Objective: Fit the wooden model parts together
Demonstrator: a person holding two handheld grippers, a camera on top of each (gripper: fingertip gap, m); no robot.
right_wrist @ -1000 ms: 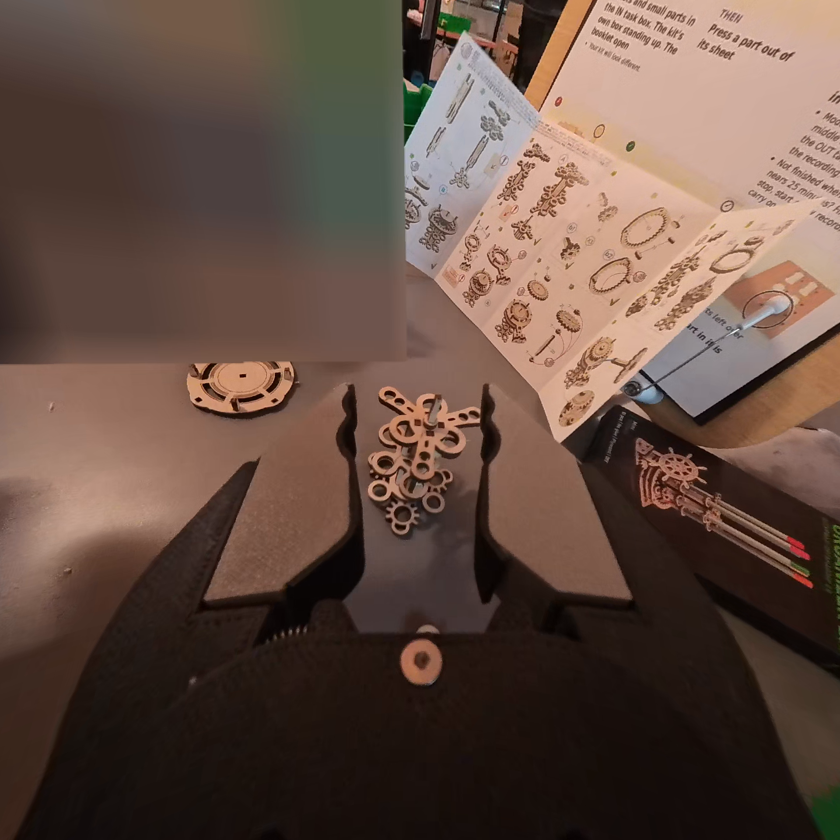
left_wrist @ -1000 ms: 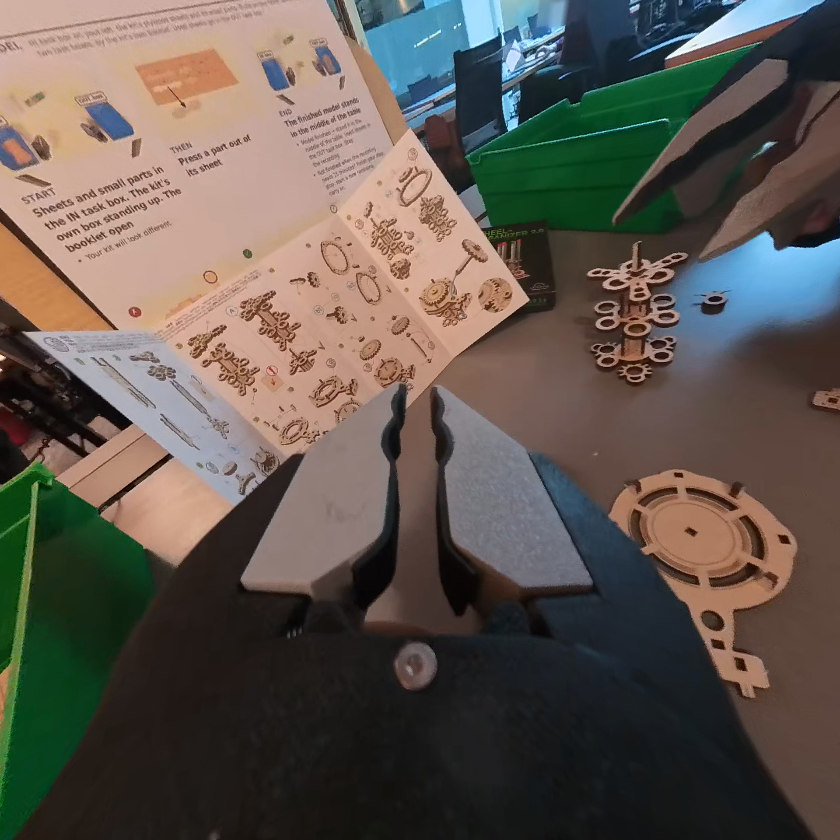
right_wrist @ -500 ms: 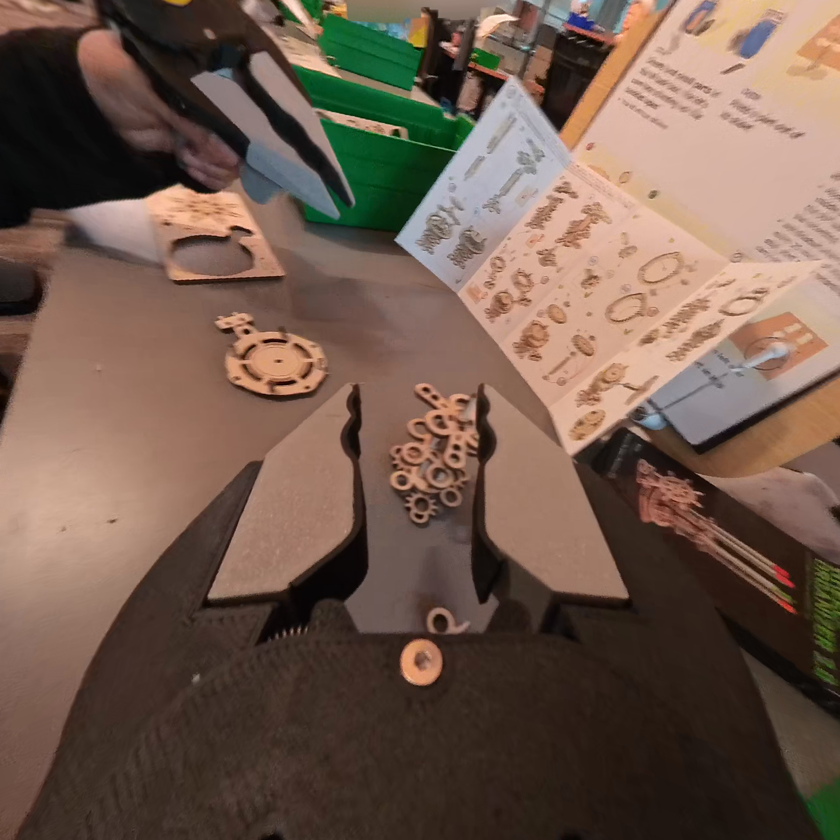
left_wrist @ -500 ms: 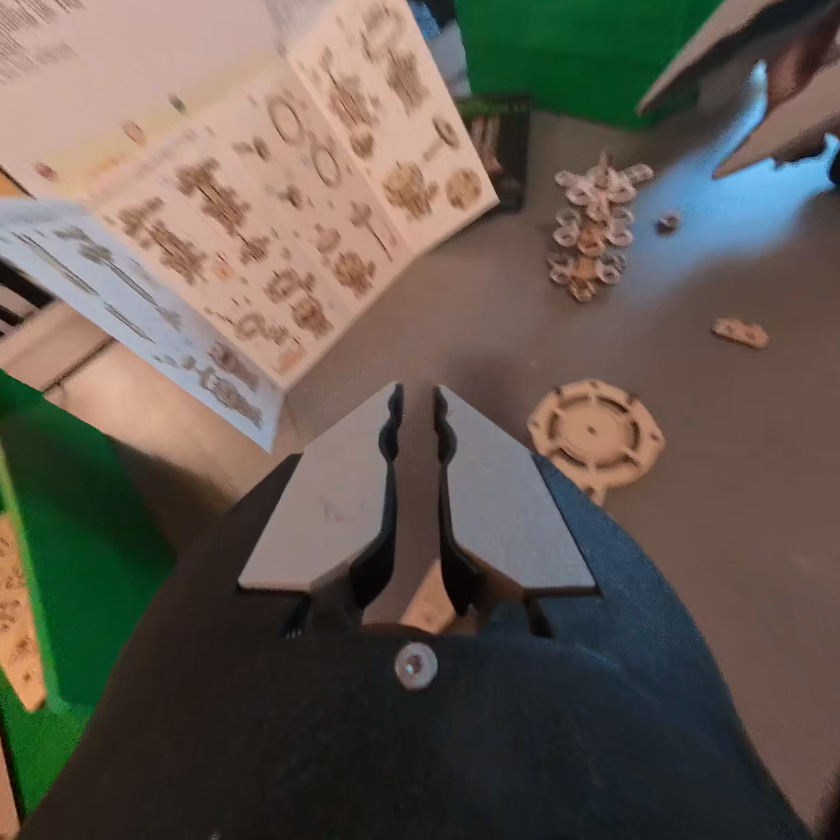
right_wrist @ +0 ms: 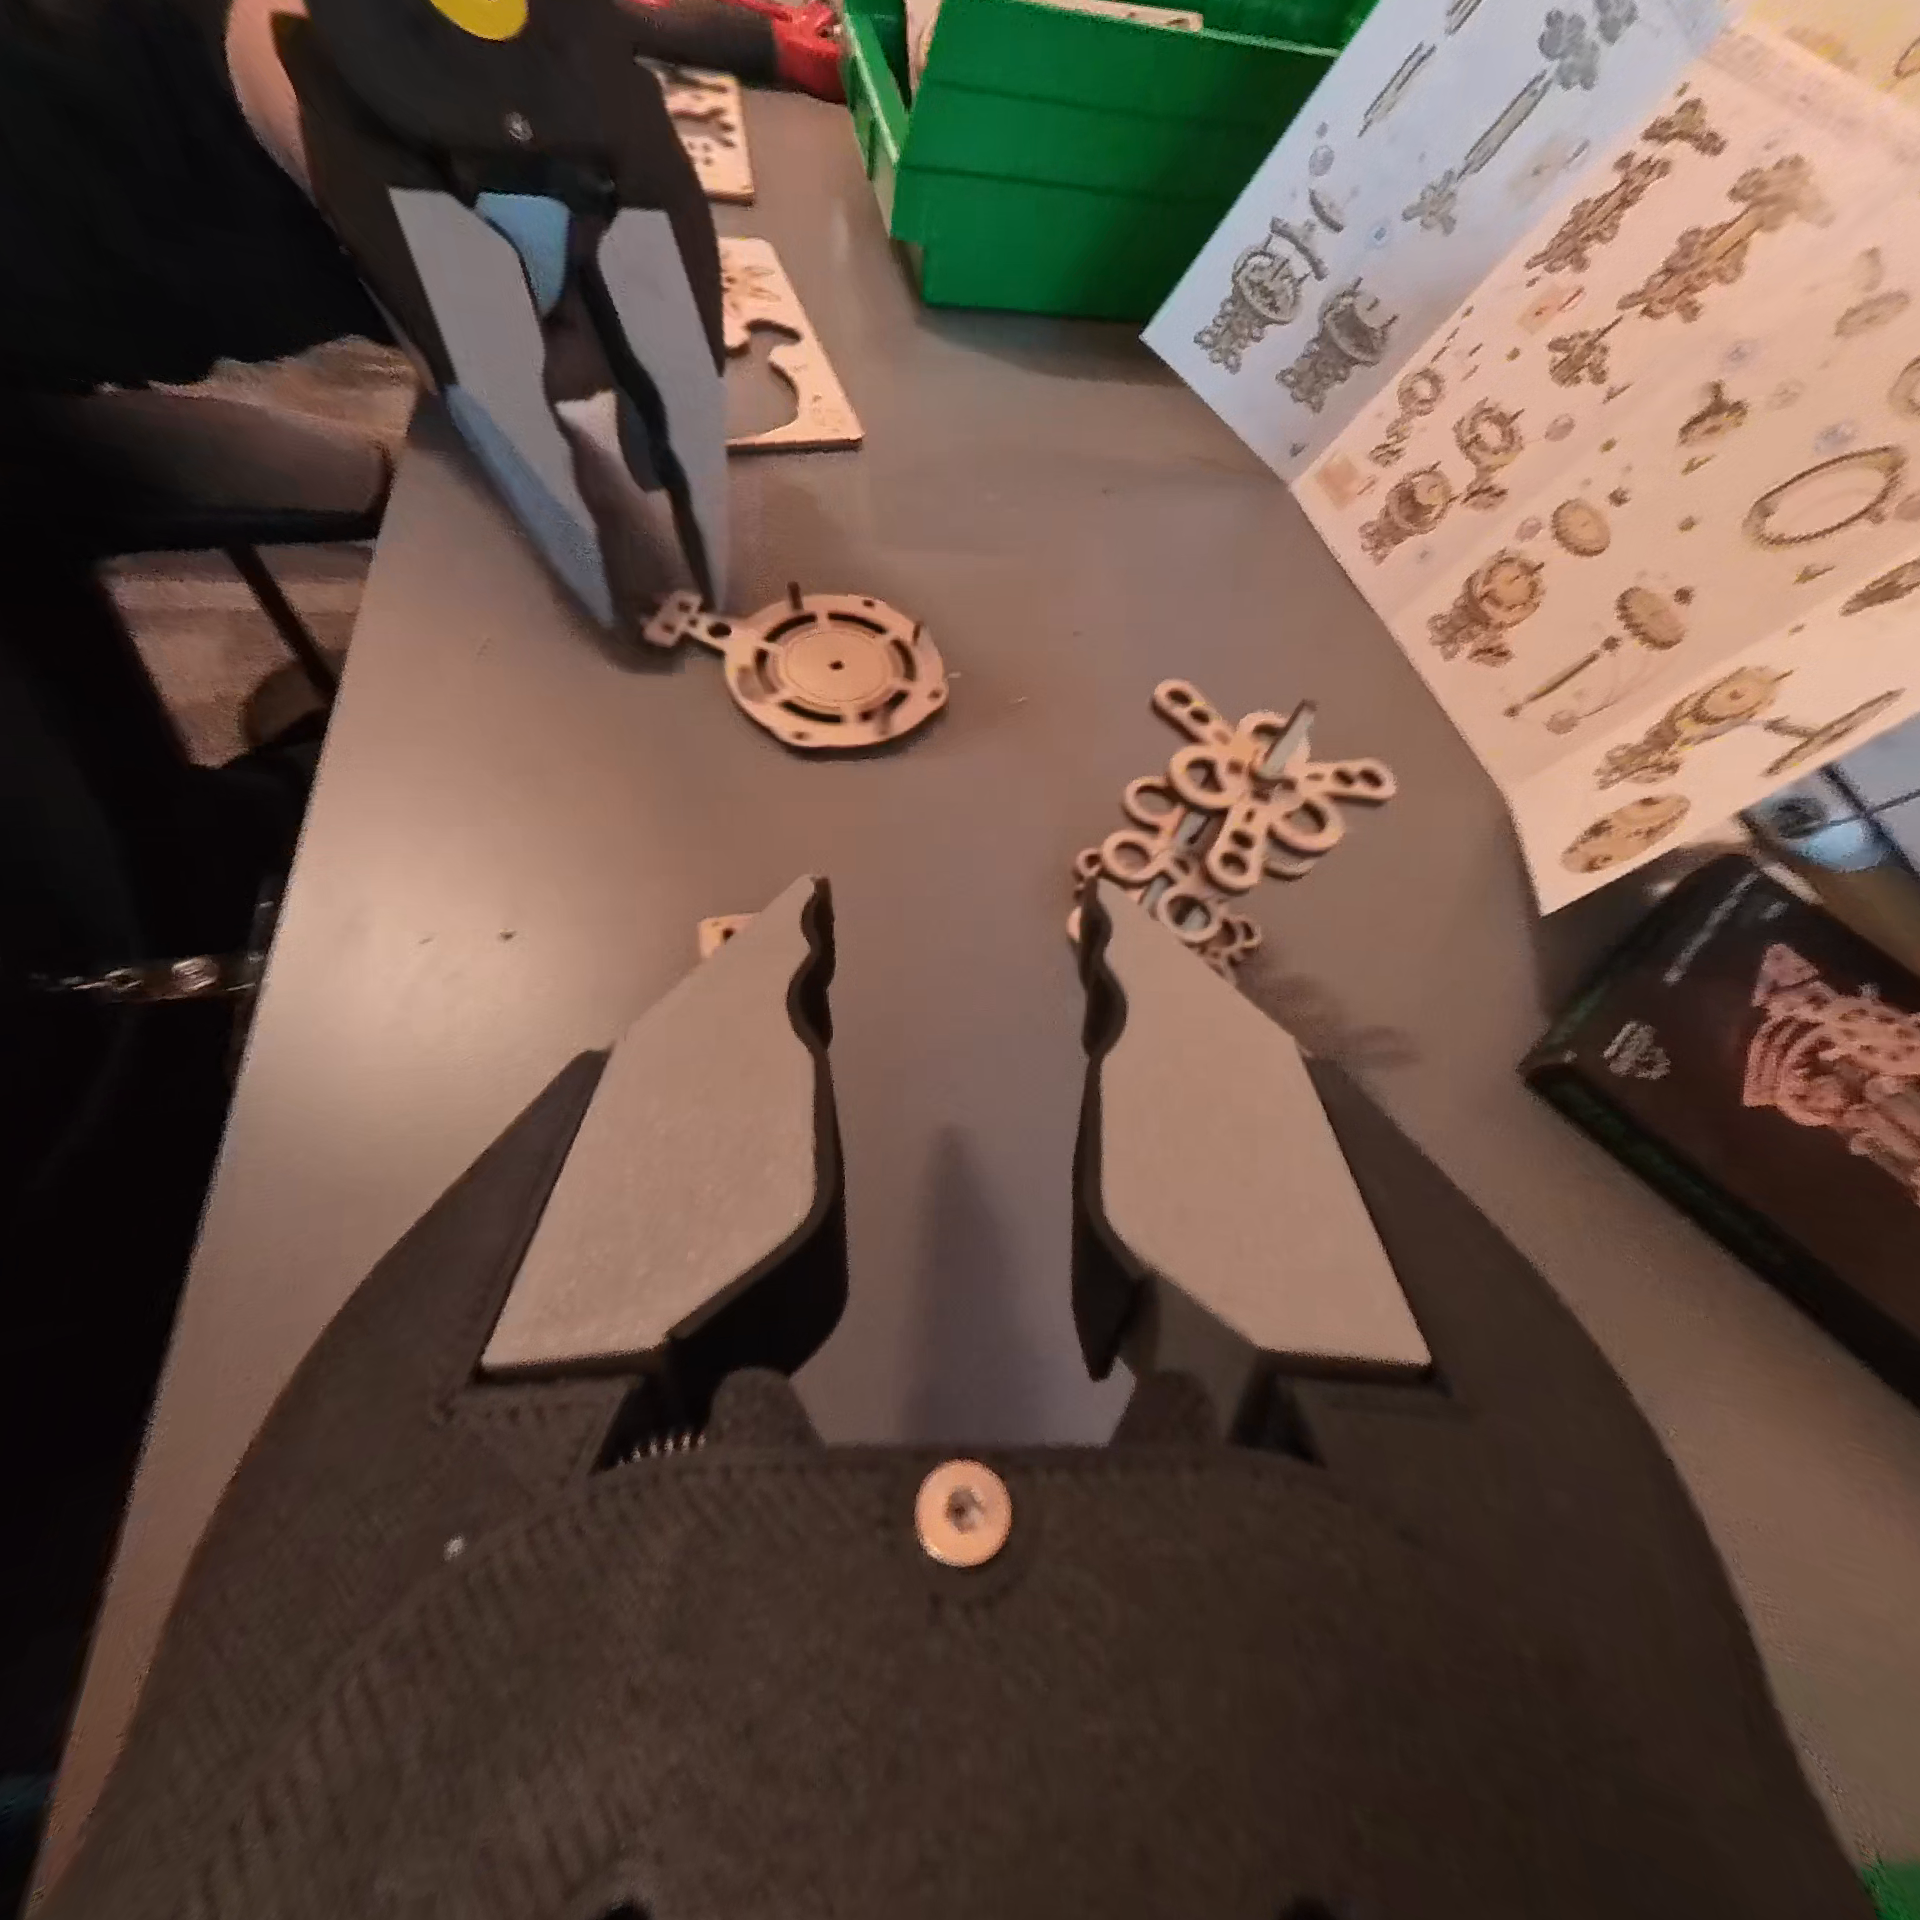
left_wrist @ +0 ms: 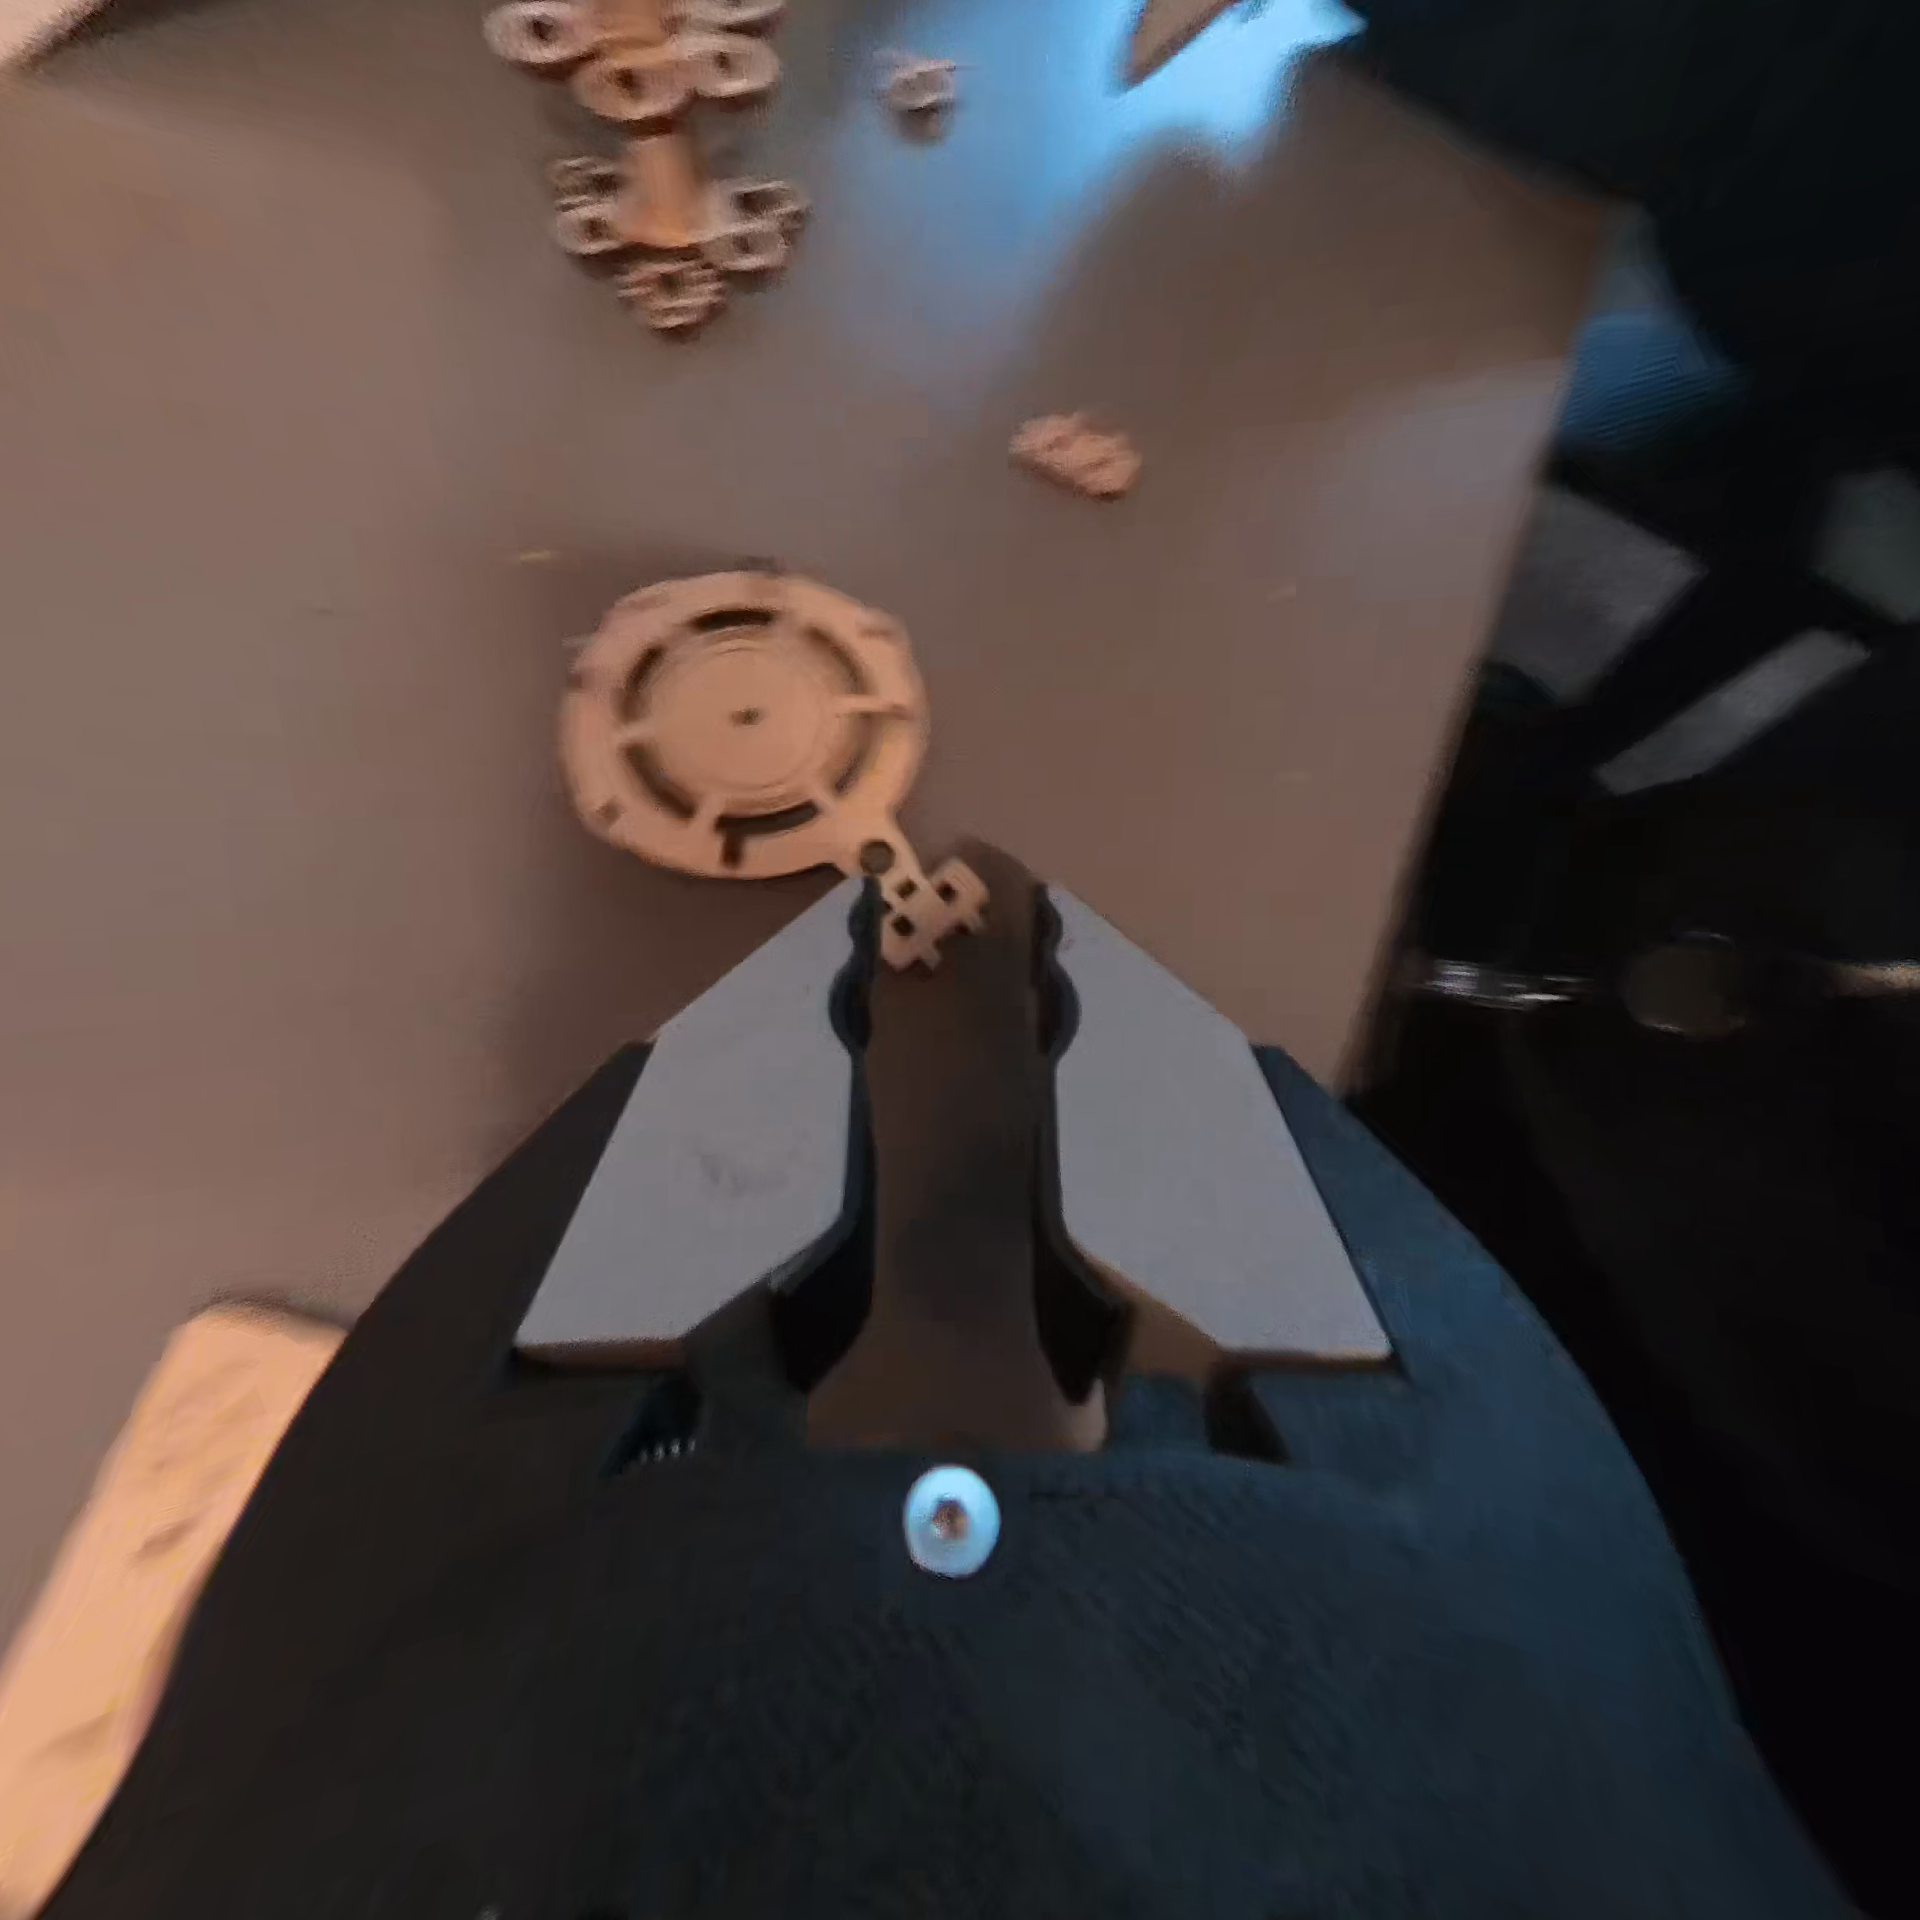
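A round wooden disc part point(left_wrist: 743, 727) with a notched tab point(left_wrist: 920, 914) lies flat on the grey table. My left gripper point(left_wrist: 951, 904) is open and points down at it, the tab lying between its fingertips, close to the left one. In the right wrist view the left gripper point(right_wrist: 665, 608) stands over the tab beside the disc point(right_wrist: 836, 670). A stacked ring assembly on a rod point(right_wrist: 1236, 810) lies tilted on the table, also seen blurred in the left wrist view point(left_wrist: 665, 187). My right gripper point(right_wrist: 953, 925) is open and empty, the assembly just beyond its right fingertip.
A small loose wooden piece point(left_wrist: 1075, 457) lies right of the disc, and shows by my right gripper's left finger point(right_wrist: 727, 930). Punched wooden sheets point(right_wrist: 790, 353), green bins point(right_wrist: 1081, 187), the open booklet point(right_wrist: 1610, 468) and a dark kit box point(right_wrist: 1766, 1091) ring the table. The table edge point(left_wrist: 1455, 727) is near. Tip to tip, the grippers are about 15 centimeters apart. My left gripper is the nearer one to the disc point(right_wrist: 836, 670): about 4 centimeters, against 12 centimeters.
My left gripper swung from facing the booklet down to the disc's tab and opened wider. My right gripper shifted left, so the ring assembly is no longer between its fingers, and opened slightly.
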